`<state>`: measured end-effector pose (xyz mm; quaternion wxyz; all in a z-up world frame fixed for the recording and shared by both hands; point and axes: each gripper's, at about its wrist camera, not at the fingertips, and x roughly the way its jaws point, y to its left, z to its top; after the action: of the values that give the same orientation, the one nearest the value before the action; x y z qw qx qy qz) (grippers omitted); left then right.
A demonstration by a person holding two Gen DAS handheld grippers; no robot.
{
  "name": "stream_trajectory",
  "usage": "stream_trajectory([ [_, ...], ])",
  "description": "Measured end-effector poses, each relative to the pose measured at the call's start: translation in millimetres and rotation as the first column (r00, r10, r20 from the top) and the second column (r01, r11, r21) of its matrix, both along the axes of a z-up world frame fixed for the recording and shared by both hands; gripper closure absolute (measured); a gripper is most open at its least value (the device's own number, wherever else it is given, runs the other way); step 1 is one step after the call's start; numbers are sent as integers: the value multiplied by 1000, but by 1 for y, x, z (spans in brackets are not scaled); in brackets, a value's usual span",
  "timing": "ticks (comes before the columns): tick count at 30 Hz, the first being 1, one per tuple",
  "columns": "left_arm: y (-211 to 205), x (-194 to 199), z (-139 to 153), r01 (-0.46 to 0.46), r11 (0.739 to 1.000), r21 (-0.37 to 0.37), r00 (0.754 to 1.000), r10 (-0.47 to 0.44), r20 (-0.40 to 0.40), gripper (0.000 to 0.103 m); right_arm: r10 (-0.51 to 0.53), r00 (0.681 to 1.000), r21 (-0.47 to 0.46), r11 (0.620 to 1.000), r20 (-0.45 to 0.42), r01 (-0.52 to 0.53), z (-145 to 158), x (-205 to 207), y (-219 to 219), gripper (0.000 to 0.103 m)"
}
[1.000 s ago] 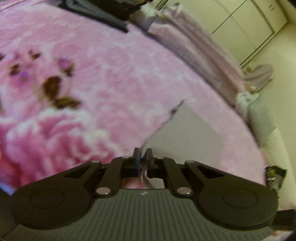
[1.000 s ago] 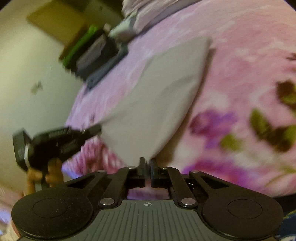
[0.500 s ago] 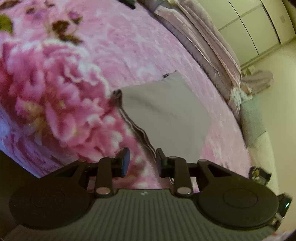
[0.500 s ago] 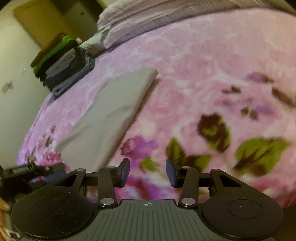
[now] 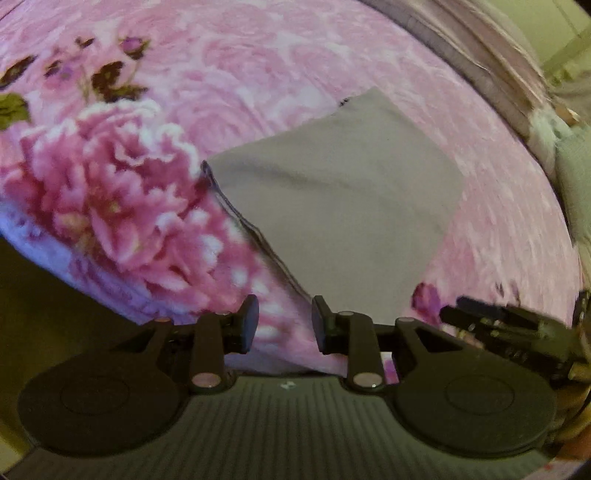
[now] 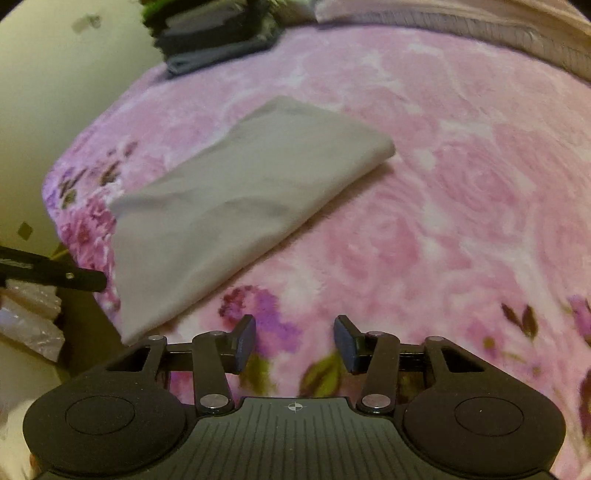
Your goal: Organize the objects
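Folded grey cloth (image 5: 332,206) lying flat on the pink flowered bed (image 5: 258,66), ahead of both pairs of fingers and touched by neither, where a second ago each pair was pinched on one of its corners. Left gripper (image 5: 284,325) now slightly apart and empty, right gripper (image 6: 294,343) wider after just opening, also empty, so probably this piece set down and ready for stacking. No containers in view, only a stack of folded clothes (image 6: 210,33) far beyond the right fingers.
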<state>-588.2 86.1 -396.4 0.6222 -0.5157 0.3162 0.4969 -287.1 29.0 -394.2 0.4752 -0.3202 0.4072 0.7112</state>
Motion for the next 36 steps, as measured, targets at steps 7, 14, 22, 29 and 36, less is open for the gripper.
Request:
stream_trajectory([
  [7,23,24,55,-77,993,-86,995,71,-70,78,92,978,-100,992,188,-74,61,-25,30,59],
  [14,30,49,104,-181,979,-90,975,167,-145,78,262,945,-81,965,195,-250,127,-37,64,59],
  [22,17,79,117,-410,910,-64,894,387,-226,77,508,843,-65,861,179,-505,136,-20,88,59],
  [29,4,88,93,-462,880,112,859,475,-189,77,556,813,71,816,170,-573,115,-7,133,75],
  [36,12,75,26,-494,846,200,830,528,-179,81,617,778,147,764,118,-628,60,-34,191,82],
])
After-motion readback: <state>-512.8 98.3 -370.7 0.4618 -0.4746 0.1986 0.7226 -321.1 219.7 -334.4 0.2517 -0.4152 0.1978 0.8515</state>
